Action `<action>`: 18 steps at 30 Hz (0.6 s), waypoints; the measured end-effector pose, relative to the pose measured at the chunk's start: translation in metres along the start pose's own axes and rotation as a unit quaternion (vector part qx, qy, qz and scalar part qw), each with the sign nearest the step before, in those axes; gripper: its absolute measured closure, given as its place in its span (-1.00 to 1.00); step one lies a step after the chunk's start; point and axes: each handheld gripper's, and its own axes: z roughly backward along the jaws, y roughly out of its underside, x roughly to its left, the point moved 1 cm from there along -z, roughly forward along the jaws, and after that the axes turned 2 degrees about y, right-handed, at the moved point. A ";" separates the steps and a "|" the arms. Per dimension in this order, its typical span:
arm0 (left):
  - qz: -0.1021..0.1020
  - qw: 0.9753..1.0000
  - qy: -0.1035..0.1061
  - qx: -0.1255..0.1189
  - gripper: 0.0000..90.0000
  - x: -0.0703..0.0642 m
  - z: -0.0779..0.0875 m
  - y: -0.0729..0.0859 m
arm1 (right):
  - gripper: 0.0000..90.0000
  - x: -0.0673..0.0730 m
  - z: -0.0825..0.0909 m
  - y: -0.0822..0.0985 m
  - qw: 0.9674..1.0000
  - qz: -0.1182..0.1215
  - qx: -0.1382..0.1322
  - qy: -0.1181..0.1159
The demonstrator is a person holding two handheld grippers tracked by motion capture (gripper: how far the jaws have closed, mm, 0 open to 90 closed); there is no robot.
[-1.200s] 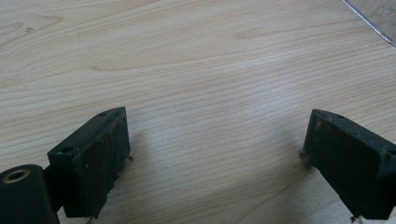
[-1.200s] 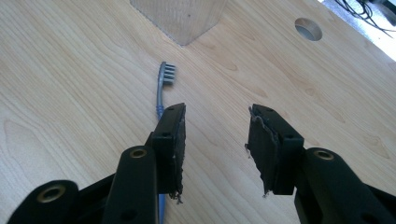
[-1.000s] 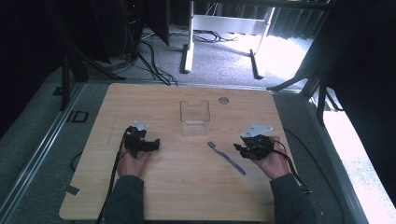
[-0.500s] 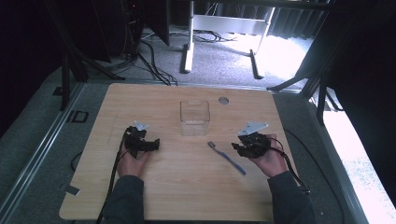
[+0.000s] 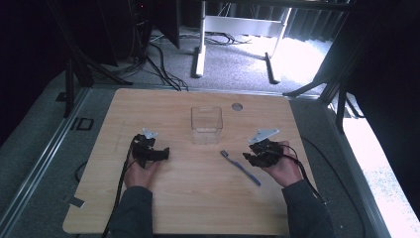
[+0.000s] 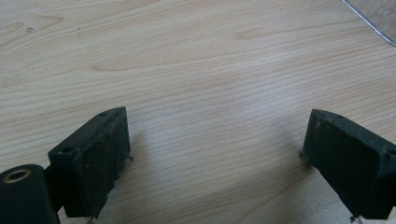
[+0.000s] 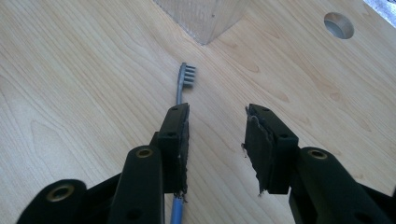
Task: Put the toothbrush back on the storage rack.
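The right gripper, jaws just narrowing and half spread, nothing yet pinched, hovered beside the light, stiff, slim toothbrush at mid-frame, best gripped mid-handle.

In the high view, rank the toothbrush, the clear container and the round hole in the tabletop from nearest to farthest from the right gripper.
Measured from the right gripper:
1. Toothbrush: right beside the jaws, on the inner side, lying flat on the wood.
2. Clear container: farther up the table, toward its middle.
3. Round hole: near the far edge, beyond the container's right side.
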 end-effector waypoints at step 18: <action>0.000 1.000 0.000 0.000 -0.83 0.000 0.000 0.000 | 0.32 0.000 -0.008 -0.004 1.000 0.002 0.023 -0.014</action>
